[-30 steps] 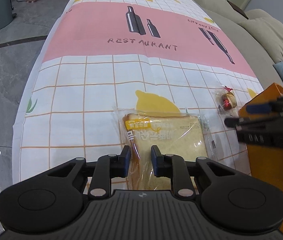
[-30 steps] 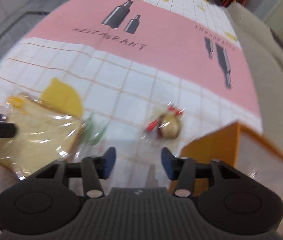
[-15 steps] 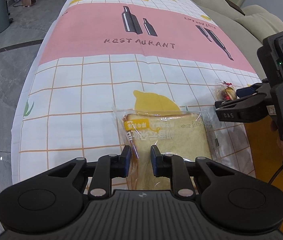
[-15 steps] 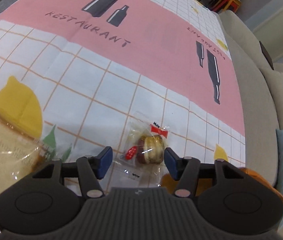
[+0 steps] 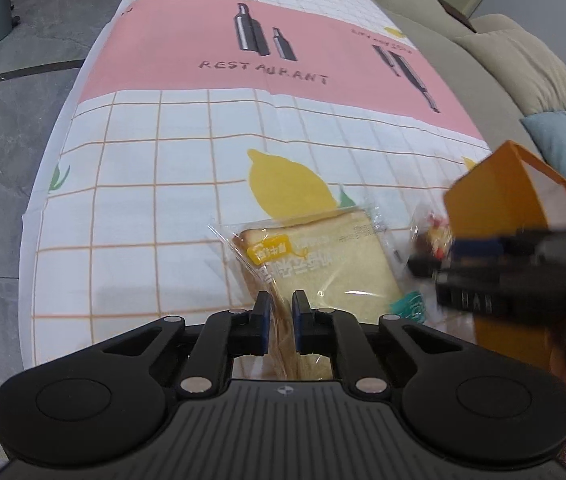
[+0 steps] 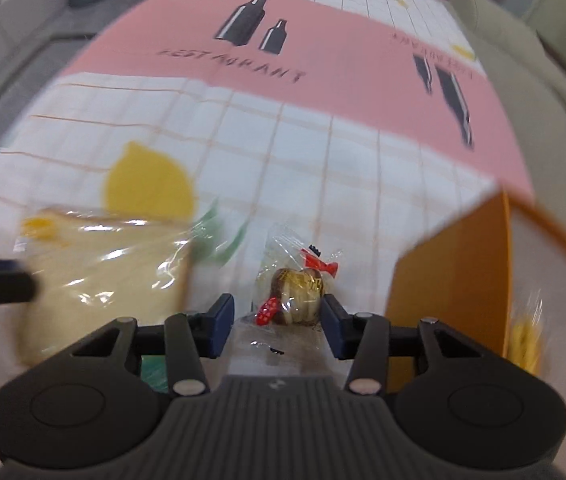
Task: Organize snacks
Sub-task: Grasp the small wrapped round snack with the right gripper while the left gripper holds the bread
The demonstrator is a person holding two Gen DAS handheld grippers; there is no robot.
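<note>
Orange box point(image 5: 495, 196) blocks right, tablecloth point(image 5: 203, 152) beyond open

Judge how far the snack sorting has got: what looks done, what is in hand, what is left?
Done: something yellow already lies in the orange box. In hand: the left gripper has just closed on the wrapped bread; the right gripper, closing, straddles the small wrapped pastry without pinching it. Left: both snacks still go into the box.

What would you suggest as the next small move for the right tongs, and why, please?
Probably finish closing the right tongs on the small wrapped snack. Their jaws have just been closing, the snack sits between them, and gaps remain on both sides. The orange box stands open right beside it, while the left tongs already pinch the bagged bread.
</note>
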